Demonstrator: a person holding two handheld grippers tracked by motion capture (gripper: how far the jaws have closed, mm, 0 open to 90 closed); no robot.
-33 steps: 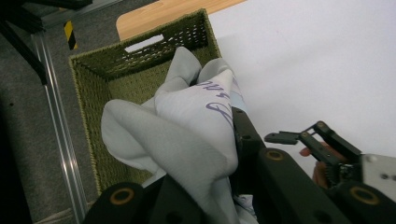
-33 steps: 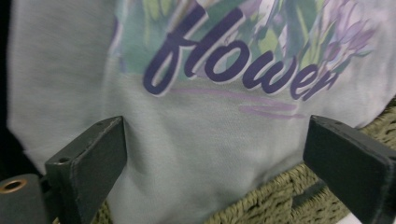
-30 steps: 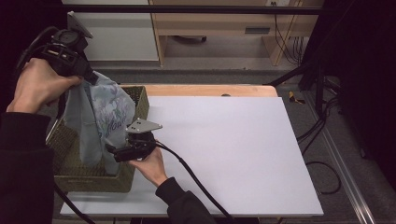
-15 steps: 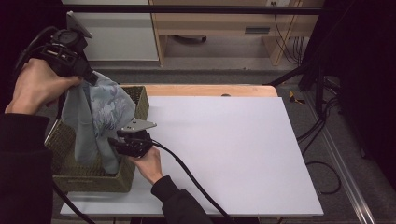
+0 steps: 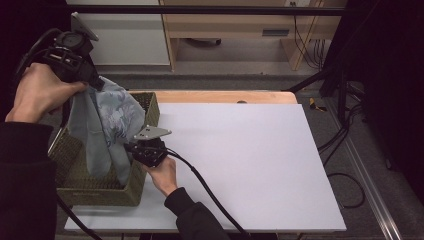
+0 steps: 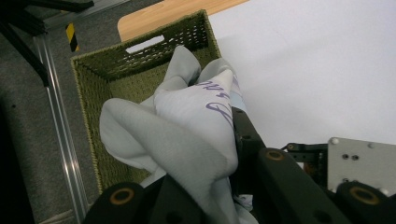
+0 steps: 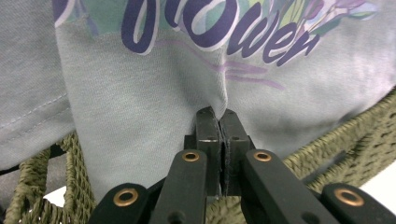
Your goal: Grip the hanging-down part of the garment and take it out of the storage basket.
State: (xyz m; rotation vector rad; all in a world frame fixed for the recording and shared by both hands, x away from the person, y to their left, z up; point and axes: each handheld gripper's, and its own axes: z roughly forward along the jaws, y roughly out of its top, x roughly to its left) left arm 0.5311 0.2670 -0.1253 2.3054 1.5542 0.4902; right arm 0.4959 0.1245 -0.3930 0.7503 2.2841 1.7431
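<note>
shirt pinched in both grippers, over basket.

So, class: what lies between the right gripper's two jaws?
A pinched fold of the pale printed shirt, seen in the right gripper view; the right gripper has just closed on it above the woven basket.

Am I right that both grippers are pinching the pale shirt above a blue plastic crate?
Not quite. The shirt is pinched by both the left gripper and right gripper, but the high view shows it above an olive woven basket, not a blue plastic crate.
</note>
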